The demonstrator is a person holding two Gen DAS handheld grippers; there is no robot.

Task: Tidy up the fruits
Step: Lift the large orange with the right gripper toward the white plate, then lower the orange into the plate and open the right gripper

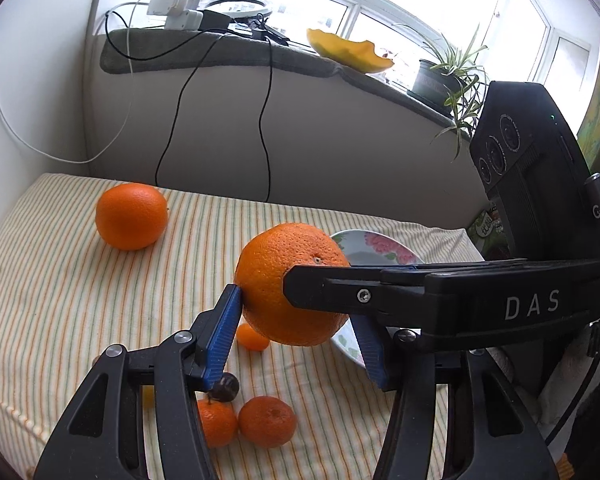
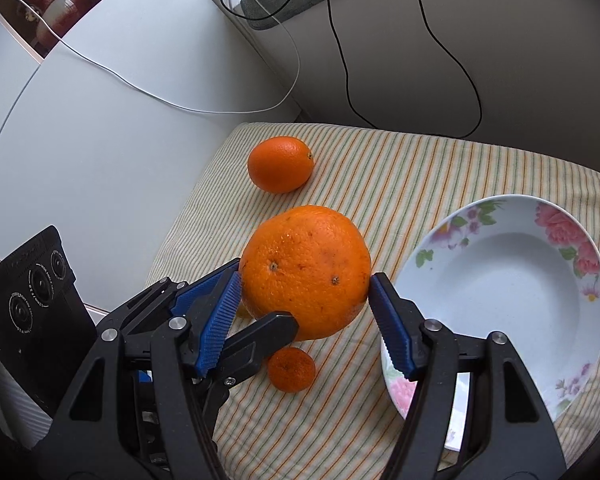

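Note:
A big orange (image 1: 276,280) (image 2: 304,268) hangs above the striped cloth (image 1: 80,300), held by both grippers at once. My left gripper (image 1: 294,308) is shut on its lower part with its blue pads at either side. My right gripper (image 2: 306,280) is shut on it across the middle, and one of its black fingers (image 1: 332,288) crosses the fruit in the left wrist view. A second orange (image 1: 131,216) (image 2: 280,164) lies at the far left of the cloth. Right of the held orange stands a flowered plate (image 1: 380,246) (image 2: 440,248) with nothing in it.
Two mandarins (image 1: 267,422) (image 1: 216,424), a tiny orange fruit (image 1: 252,336) and a small dark fruit (image 1: 225,387) lie under the grippers. One mandarin (image 2: 291,368) shows below the held orange. Black and white cables (image 1: 264,120) hang down the wall. A potted plant (image 1: 440,76) stands on the sill.

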